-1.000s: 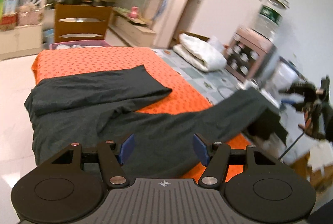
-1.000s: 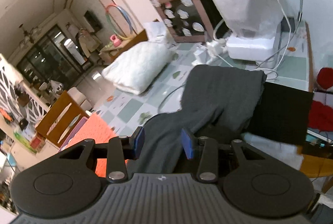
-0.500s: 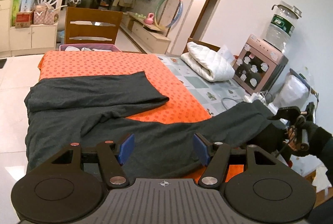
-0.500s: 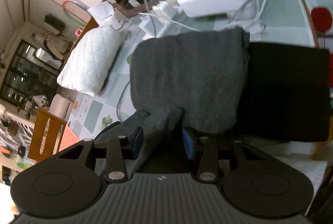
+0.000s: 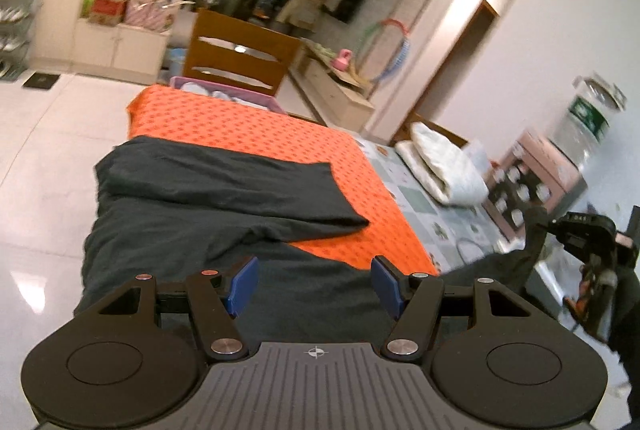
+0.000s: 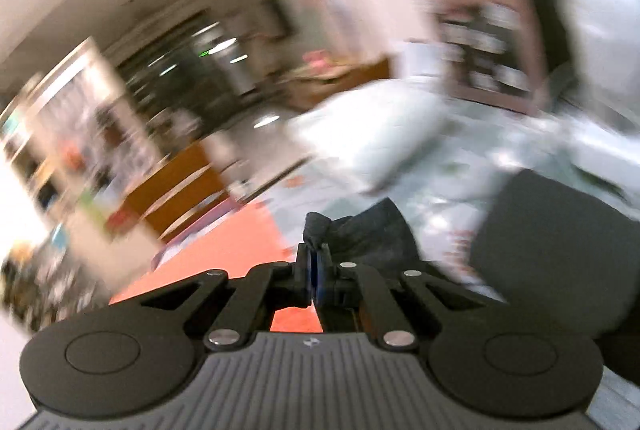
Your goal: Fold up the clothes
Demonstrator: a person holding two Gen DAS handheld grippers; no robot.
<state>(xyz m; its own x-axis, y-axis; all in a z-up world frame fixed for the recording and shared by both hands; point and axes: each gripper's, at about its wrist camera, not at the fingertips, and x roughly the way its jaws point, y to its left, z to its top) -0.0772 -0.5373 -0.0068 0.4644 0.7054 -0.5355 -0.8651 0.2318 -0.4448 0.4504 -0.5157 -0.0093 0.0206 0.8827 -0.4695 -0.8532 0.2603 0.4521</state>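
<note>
Trousers: dark grey trousers (image 5: pixel 224 206) lie spread on an orange cloth (image 5: pixel 256 128) over the table, one leg folded across toward the far side, the other running off to the right toward the right gripper.
Trousers vs left gripper: the fabric lies directly below and ahead of the left gripper (image 5: pixel 312 280); whether the blue pads (image 5: pixel 242 284) touch it cannot be told.
Left gripper: fingers wide apart, nothing between them.
Trousers vs right gripper: a bunched end of the leg (image 6: pixel 360 230) sticks up just beyond the fingertips, the rest of it trailing down to the right.
Right gripper: the right gripper (image 6: pixel 314 272) has its fingers pressed together, pinching that end of the trousers. In the left view it shows at the right edge (image 5: pixel 592 234), with dark cloth hanging from it.
Right view: heavily blurred; beyond the fabric only the orange cloth (image 6: pixel 224 250) and a pale patterned table top (image 6: pixel 440 166) can be made out.
Surroundings: a wooden chair (image 5: pixel 236 56) stands at the far end of the table; a folded white quilt (image 5: pixel 444 166) lies on the patterned part.
</note>
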